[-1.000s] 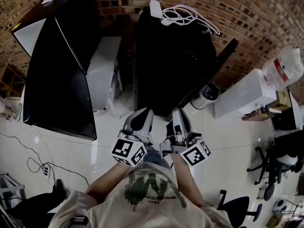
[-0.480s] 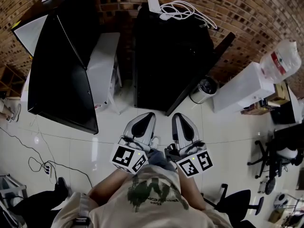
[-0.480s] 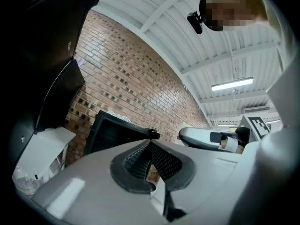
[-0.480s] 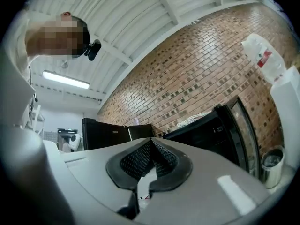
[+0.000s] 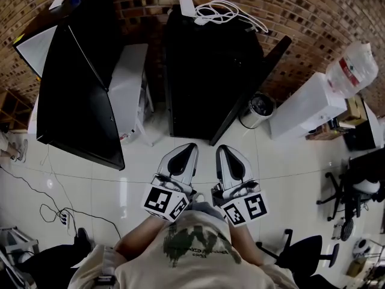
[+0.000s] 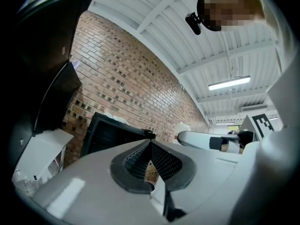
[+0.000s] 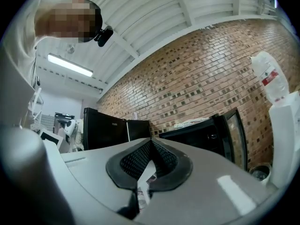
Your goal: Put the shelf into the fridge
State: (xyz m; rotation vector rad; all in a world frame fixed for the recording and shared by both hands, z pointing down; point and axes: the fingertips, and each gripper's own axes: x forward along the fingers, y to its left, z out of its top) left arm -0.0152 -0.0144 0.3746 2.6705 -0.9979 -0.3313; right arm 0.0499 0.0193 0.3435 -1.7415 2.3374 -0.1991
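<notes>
The black fridge (image 5: 207, 65) sits against the brick wall (image 5: 301, 17) with its door (image 5: 251, 90) swung open. It's just dark inside, so no idea what's in it, and I can't spot the shelf anywhere. White cables (image 5: 231, 14) lie on top of it, and a round bin (image 5: 258, 108) is right beside the door. The left hand-held gripper (image 5: 187, 150) and right hand-held gripper (image 5: 222, 152) hover in front of the fridge, both pinched fully closed on nothing.
</notes>
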